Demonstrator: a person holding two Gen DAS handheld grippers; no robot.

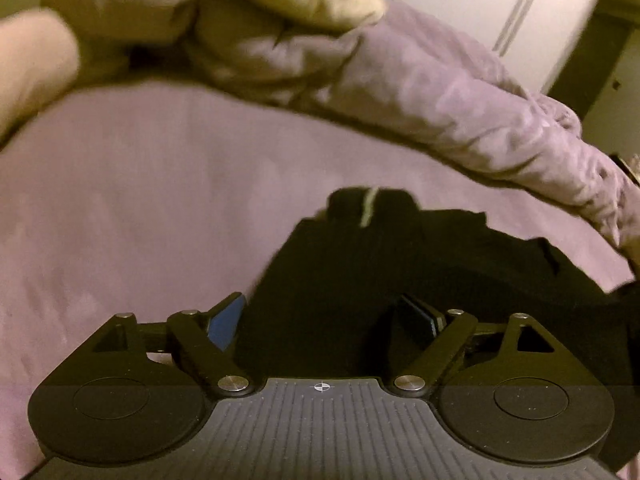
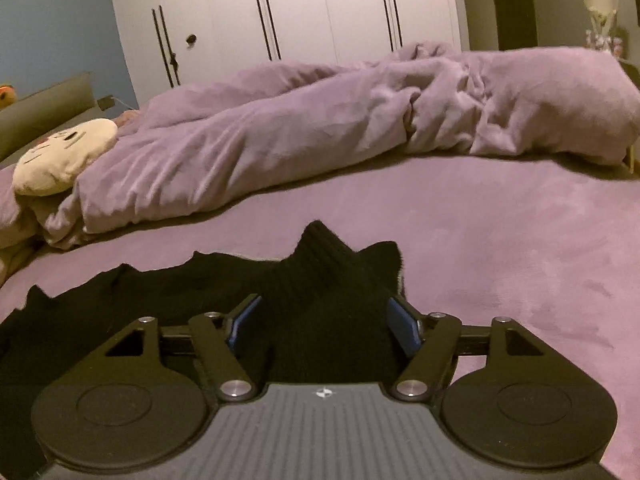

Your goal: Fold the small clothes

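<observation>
A black knitted garment (image 2: 320,300) lies spread on the flat mauve bed sheet (image 2: 500,240), which serves as the landmark here. In the right wrist view the right hand-held gripper (image 2: 326,326) sits over one bunched, ribbed end of that garment; its blue-padded jaws stand spread apart, the dark cloth rises between them, and neither pad visibly presses on it. The rest of the garment trails away across the sheet toward the left of that view. In the left wrist view the left hand-held gripper (image 1: 328,322) also has its jaws spread wide, one blue pad over bare sheet and the other over the garment (image 1: 380,272), whose far edge carries a pale stripe. Beyond the garment, along the far side of the sheet, runs a crumpled mauve duvet (image 2: 320,128). At the duvet's end rests a cream plush cushion with a stitched face (image 2: 66,154). Behind the bed stand white wardrobe doors with dark vertical handles (image 2: 280,12).
</observation>
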